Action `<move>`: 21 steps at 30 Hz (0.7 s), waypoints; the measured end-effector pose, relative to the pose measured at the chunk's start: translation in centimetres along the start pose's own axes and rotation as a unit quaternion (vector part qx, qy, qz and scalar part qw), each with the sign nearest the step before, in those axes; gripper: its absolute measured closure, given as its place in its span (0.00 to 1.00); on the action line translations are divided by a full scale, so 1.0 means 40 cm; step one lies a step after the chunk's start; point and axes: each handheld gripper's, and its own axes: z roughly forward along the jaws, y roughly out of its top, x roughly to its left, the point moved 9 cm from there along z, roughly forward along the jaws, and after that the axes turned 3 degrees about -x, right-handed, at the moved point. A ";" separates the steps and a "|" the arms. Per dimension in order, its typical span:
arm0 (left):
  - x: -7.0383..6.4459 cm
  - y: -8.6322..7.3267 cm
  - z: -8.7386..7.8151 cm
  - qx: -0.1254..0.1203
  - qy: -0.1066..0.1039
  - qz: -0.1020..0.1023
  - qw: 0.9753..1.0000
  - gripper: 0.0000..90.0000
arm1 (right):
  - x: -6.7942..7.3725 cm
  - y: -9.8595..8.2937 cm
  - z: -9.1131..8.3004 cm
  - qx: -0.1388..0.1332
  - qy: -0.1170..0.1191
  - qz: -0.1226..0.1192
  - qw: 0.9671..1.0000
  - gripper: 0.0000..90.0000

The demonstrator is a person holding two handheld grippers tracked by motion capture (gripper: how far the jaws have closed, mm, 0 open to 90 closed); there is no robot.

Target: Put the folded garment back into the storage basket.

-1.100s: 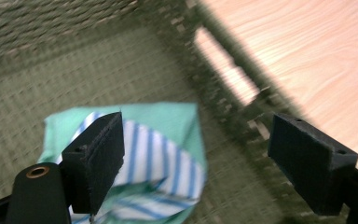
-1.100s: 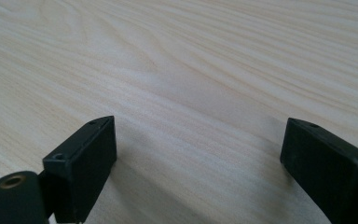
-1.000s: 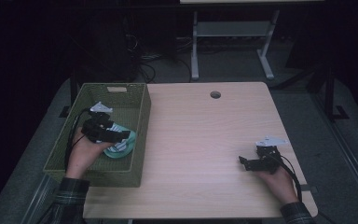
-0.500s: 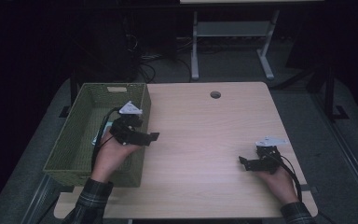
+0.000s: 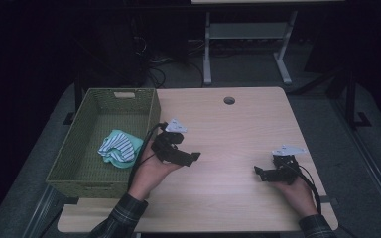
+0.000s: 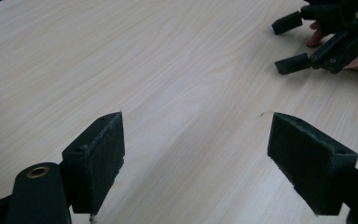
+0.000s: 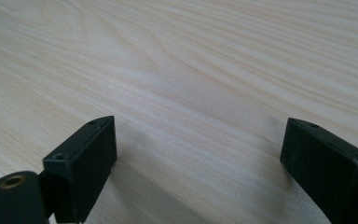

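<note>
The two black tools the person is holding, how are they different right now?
The left tool sits near the green basket, beside the middle of the table; the right tool sits near the table's right edge. The left tool points to the right, the right tool points to the left, so they face each other. The left hand lies palm up under its tool; the right hand rests on the table. Both tools are open and hold nothing.
</note>
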 end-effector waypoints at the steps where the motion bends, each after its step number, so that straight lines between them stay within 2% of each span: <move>1: -0.005 -0.002 0.009 0.001 0.000 0.003 1.000 0.20 | 0.000 0.000 0.000 0.000 0.000 0.000 1.000 0.11; 5: -0.026 -0.016 0.050 0.005 -0.002 0.008 1.000 0.20 | 0.001 0.000 0.000 0.000 0.001 0.000 1.000 0.11; 10: -0.038 -0.060 0.112 0.016 0.001 0.014 1.000 0.20 | 0.001 0.000 0.000 0.000 0.001 0.000 1.000 0.11; 16: -0.028 -0.113 0.170 0.032 0.011 0.013 0.999 0.20 | 0.001 0.000 0.000 0.000 0.001 -0.002 1.000 0.11; 21: -0.018 -0.147 0.201 0.051 0.015 0.016 0.998 0.20 | 0.001 0.000 0.000 0.000 0.002 -0.003 1.000 0.11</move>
